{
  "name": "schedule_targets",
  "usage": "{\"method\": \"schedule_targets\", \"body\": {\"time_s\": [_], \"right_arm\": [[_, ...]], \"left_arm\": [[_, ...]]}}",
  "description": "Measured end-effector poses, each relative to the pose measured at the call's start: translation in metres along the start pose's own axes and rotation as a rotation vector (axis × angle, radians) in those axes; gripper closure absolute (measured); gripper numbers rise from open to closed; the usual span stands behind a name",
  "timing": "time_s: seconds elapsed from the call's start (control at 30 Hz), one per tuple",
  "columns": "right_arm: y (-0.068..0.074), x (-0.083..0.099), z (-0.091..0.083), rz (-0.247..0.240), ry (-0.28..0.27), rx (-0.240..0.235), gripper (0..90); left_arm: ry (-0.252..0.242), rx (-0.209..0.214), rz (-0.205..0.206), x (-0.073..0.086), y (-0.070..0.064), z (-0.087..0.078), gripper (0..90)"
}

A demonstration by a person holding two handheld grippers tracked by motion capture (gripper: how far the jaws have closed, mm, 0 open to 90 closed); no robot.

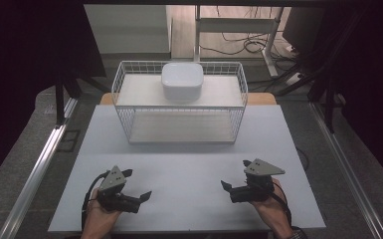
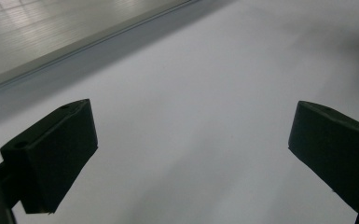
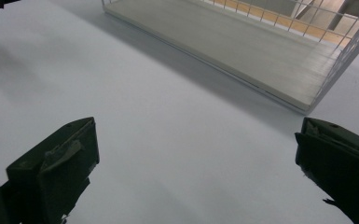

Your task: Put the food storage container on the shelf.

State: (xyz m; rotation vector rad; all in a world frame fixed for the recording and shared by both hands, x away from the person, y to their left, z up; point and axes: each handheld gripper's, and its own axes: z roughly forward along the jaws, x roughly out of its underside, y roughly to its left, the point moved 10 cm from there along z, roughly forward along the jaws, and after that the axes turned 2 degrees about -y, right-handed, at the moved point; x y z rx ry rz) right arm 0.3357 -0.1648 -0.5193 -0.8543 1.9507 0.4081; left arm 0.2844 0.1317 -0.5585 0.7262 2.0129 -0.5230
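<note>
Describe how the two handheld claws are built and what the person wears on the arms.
Each claw, left claw and right claw, is a black body with two blocky black jaws and a grey three-cornered plate on top. A black cable trails from the left one, another from the right. The right claw's pads look scuffed. The forearms show no sleeves; something dark sits at the right wrist.

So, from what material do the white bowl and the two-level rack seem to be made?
The white bowl looks like glazed ceramic, or perhaps hard plastic: smooth, opaque, with soft highlights on its rounded corners. The rack seems to be white-coated metal wire, shown by its thin grid walls. Its two shelves look like pale wood or laminate boards, with faint plank lines and a matte finish.
</note>
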Motion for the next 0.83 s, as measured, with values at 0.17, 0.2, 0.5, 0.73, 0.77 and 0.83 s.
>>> {"method": "schedule_targets", "body": {"time_s": [0.17, 0.2, 0.5, 0.73, 0.77, 0.83], "right_arm": [[0.001, 0.01, 0.0, 0.005, 0.014, 0.007, 0.0], [0.001, 0.013, 0.001, 0.0, 0.019, 0.011, 0.0], [0.004, 0.035, 0.005, 0.01, 0.073, 0.0, 0.0], [0.001, 0.052, 0.009, 0.02, 0.142, -0.004, 0.0], [0.0, 0.053, 0.009, 0.022, 0.148, -0.003, 0.0], [-0.002, 0.054, 0.009, 0.026, 0.149, -0.001, 0.0]], "left_arm": [[0.01, -0.004, -0.012, 0.009, -0.001, 0.001, 0.2], [0.014, -0.003, -0.015, 0.011, -0.002, 0.002, 0.1], [0.088, 0.016, -0.025, 0.03, -0.007, 0.012, 0.0], [0.098, 0.005, -0.066, 0.035, 0.001, 0.012, 0.0], [0.1, 0.001, -0.069, 0.036, 0.003, 0.011, 0.0], [0.098, -0.004, -0.069, 0.035, 0.003, 0.011, 0.0]]}}
